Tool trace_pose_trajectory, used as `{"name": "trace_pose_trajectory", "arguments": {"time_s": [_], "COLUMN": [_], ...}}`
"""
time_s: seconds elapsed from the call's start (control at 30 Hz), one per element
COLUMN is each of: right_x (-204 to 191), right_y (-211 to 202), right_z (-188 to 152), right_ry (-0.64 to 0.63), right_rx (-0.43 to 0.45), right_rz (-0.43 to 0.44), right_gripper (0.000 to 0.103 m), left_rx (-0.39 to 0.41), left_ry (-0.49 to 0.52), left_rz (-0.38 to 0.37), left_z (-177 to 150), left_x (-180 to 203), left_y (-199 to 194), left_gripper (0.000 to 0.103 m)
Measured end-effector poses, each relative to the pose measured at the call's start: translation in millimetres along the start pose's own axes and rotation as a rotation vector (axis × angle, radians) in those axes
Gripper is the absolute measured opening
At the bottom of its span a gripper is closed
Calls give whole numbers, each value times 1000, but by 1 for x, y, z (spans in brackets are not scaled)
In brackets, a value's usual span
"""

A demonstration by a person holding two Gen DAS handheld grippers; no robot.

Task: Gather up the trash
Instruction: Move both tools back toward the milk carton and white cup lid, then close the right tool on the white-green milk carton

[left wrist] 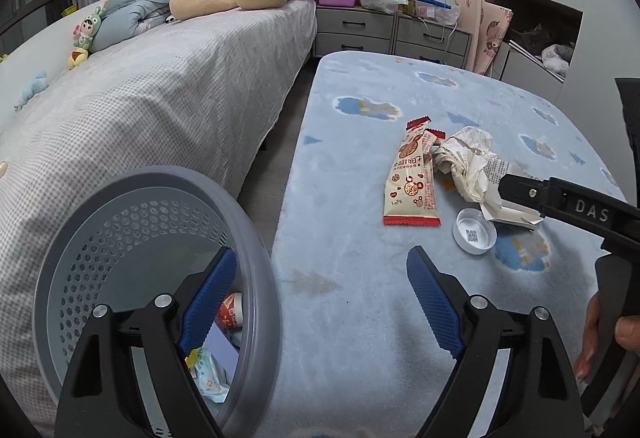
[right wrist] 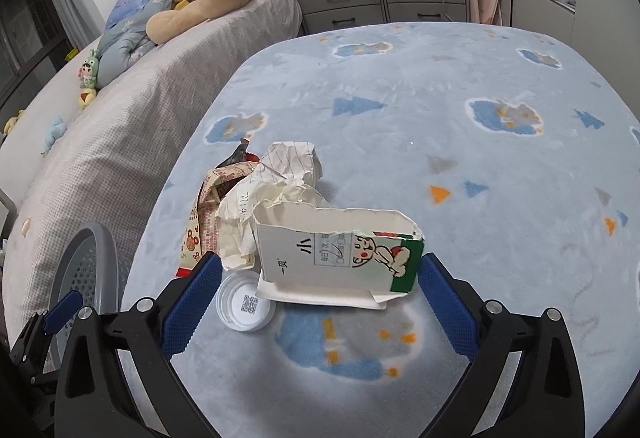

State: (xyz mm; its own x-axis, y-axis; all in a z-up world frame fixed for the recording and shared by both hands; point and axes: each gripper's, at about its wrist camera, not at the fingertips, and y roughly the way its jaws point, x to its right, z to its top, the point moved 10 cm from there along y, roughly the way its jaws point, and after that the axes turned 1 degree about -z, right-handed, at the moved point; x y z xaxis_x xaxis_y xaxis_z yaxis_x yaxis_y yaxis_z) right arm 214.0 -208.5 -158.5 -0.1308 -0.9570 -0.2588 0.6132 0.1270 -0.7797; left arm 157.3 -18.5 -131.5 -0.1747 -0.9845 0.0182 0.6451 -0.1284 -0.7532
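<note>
Since the gray perforated bin [left wrist: 160,238] sits at the left beside the bed [left wrist: 160,85], w/ scraps already inside, we keep our left gripper [left wrist: 320,302] over its rim, jaws wide, holding nothing. Mid-rug [right wrist: 440,85] lie the snack wrapper [left wrist: 412,181], crumpled paper [right wrist: 276,193] and white cap [right wrist: 246,304]. Our right gripper [right wrist: 320,282] straddles the torn carton [right wrist: 340,254], jaws fully spread, prob. for the next grab.

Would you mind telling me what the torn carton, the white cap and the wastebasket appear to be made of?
Torn carton: printed paperboard, matte; its top edge is ragged and fibrous. White cap: probably moulded plastic, smooth with a slight sheen, code label inside. Wastebasket: grey plastic, it seems, with a smooth rim and regular perforated walls.
</note>
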Motion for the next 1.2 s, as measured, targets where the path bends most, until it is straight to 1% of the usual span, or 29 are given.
{"name": "trace_pose_trajectory", "arguments": {"time_s": [0.13,0.3,0.37,0.4,0.47,0.7,0.83,0.97,1.2], "right_x": [0,3,4,4,4,-1,0,8,31], "right_y": [8,15,16,16,14,4,-2,-10,-27], "right_z": [2,4,4,4,5,6,6,7,11], "right_ry": [-4,27,33,34,29,21,26,41,71], "right_rx": [-6,-11,-11,-7,1,23,29,42,76], "right_rz": [-23,-10,-4,-2,-2,18,22,22,-8], "right_gripper": [96,96,95,94,82,80,80,80,80], "left_rx": [-10,-13,-11,-12,-14,-17,-20,-20,-36], "left_ry": [-8,-8,-2,1,4,7,17,30,39], "left_rz": [-7,-17,-19,-20,-20,-27,-44,-68,-97], "left_z": [-1,-2,-2,-3,-3,-4,-4,-3,-3], "left_x": [-2,0,2,3,5,8,14,24,44], "left_y": [2,3,3,3,4,6,8,9,20], "left_gripper": [83,83,83,83,83,83,83,83,83]}}
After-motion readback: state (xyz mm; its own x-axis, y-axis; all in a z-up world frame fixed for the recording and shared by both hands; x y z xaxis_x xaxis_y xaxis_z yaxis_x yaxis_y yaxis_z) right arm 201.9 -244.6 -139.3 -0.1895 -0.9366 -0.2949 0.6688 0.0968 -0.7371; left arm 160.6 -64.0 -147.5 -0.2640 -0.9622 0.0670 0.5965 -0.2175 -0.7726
